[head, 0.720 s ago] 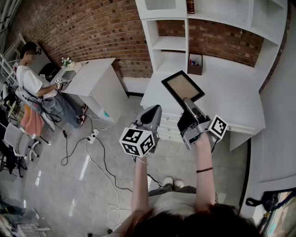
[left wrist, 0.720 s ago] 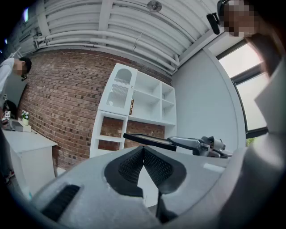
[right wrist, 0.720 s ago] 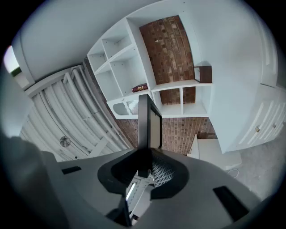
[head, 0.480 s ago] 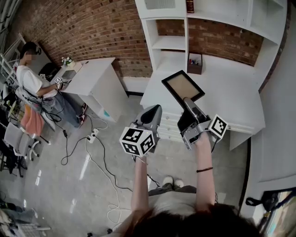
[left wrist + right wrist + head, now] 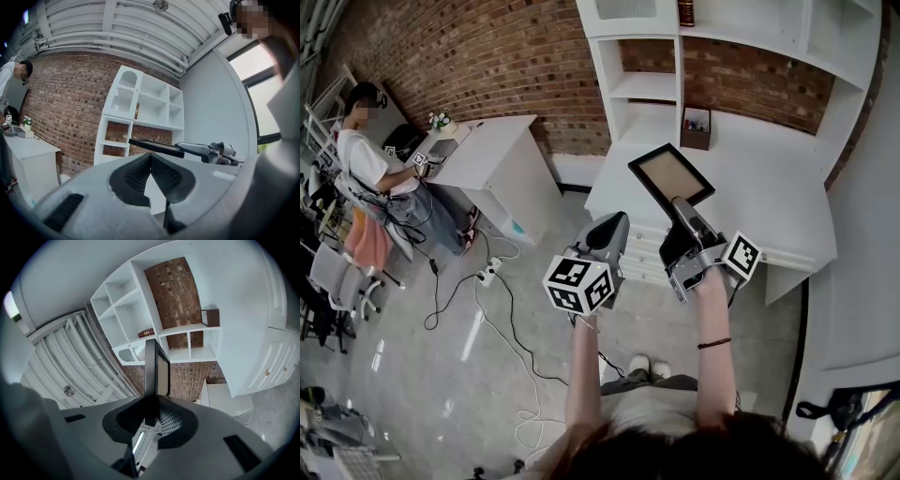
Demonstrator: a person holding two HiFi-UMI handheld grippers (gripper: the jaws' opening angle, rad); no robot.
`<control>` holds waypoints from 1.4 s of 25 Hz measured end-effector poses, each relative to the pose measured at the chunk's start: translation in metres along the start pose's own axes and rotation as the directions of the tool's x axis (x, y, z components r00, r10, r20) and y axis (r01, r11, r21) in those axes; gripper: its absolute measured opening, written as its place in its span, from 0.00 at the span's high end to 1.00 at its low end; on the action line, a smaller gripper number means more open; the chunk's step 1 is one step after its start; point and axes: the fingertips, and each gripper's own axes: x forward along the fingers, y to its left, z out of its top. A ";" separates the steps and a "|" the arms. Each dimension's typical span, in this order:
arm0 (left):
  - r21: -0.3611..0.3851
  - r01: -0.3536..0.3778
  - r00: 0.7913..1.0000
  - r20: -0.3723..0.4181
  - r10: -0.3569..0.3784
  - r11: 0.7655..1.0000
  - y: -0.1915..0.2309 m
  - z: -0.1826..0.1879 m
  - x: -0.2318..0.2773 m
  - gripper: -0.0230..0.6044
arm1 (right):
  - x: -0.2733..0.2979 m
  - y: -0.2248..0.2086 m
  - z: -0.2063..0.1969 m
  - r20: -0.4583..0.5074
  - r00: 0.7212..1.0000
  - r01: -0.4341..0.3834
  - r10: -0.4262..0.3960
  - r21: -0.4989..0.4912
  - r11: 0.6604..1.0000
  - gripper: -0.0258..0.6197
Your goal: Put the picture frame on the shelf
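A black picture frame [image 5: 669,178] with a tan panel hangs in the air above the white desk [image 5: 769,187], and my right gripper [image 5: 679,202] is shut on its near edge. In the right gripper view the picture frame [image 5: 152,369] stands edge-on between the pads. My left gripper [image 5: 611,225] is shut with nothing in it, held to the left of the frame and a little nearer me. In the left gripper view the frame [image 5: 157,146] shows as a dark bar with the right gripper [image 5: 206,152] behind it. The white shelf unit [image 5: 647,56] stands at the back of the desk.
A small brown box [image 5: 696,129] sits at the desk's back by the brick wall. A dark book [image 5: 685,13] stands on an upper shelf. A second white desk [image 5: 492,159] is at the left with a seated person [image 5: 370,169]. Cables [image 5: 487,281] lie on the floor.
Both grippers and the frame hold the same place. Only the seated person at the left has shifted slightly.
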 end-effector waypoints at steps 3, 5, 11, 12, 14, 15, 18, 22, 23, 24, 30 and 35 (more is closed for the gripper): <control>0.004 -0.006 1.000 0.001 0.006 1.000 -0.007 0.000 -0.004 0.95 | -0.006 0.000 0.000 -0.002 1.000 -0.002 0.002 0.011 1.000 0.85; 0.004 -0.009 1.000 -0.001 0.009 1.000 -0.014 -0.001 -0.008 0.95 | -0.010 0.001 0.001 0.004 1.000 -0.001 0.001 0.018 1.000 0.85; -0.006 -0.037 0.999 -0.016 0.037 0.999 -0.019 -0.005 -0.020 0.95 | -0.012 0.006 -0.003 -0.009 1.000 0.006 -0.006 0.018 1.000 0.85; -0.009 -0.044 0.999 -0.016 0.043 0.999 -0.018 -0.006 -0.022 0.95 | -0.012 0.005 -0.004 -0.016 1.000 0.010 -0.010 0.016 1.000 0.85; -0.012 -0.056 0.998 -0.024 0.055 0.998 -0.014 -0.007 -0.024 0.95 | -0.009 0.004 -0.006 -0.022 1.000 0.012 -0.011 0.025 1.000 0.85; -0.013 -0.062 0.998 -0.028 0.062 0.998 -0.012 -0.007 -0.026 0.95 | -0.007 0.004 -0.007 -0.023 1.000 0.012 -0.011 0.033 0.999 0.85; -0.016 -0.088 0.996 -0.037 0.087 0.996 -0.006 -0.006 -0.030 0.95 | -0.002 0.002 -0.010 -0.032 0.999 0.017 -0.015 0.048 0.999 0.85; -0.017 -0.115 0.993 -0.038 0.114 0.993 0.001 -0.003 -0.030 0.95 | 0.005 -0.001 -0.009 -0.044 0.999 0.020 -0.018 0.059 0.998 0.85; -0.017 -0.119 0.992 -0.038 0.118 0.993 0.002 -0.004 -0.029 0.95 | 0.005 -0.004 -0.009 -0.048 0.999 0.023 -0.021 0.058 0.998 0.85; -0.017 -0.122 0.992 -0.038 0.121 0.992 0.003 -0.005 -0.029 0.95 | 0.005 -0.006 -0.009 -0.053 0.998 0.026 -0.023 0.057 0.998 0.85; -0.023 -0.122 0.992 -0.034 0.121 0.992 0.004 -0.008 -0.026 0.95 | 0.005 -0.008 -0.009 -0.061 0.998 0.033 -0.030 0.053 0.998 0.85; -0.024 -0.112 0.993 -0.030 0.111 0.993 0.008 -0.016 -0.017 0.95 | 0.004 -0.019 -0.006 -0.065 0.997 0.042 -0.038 0.049 0.998 0.85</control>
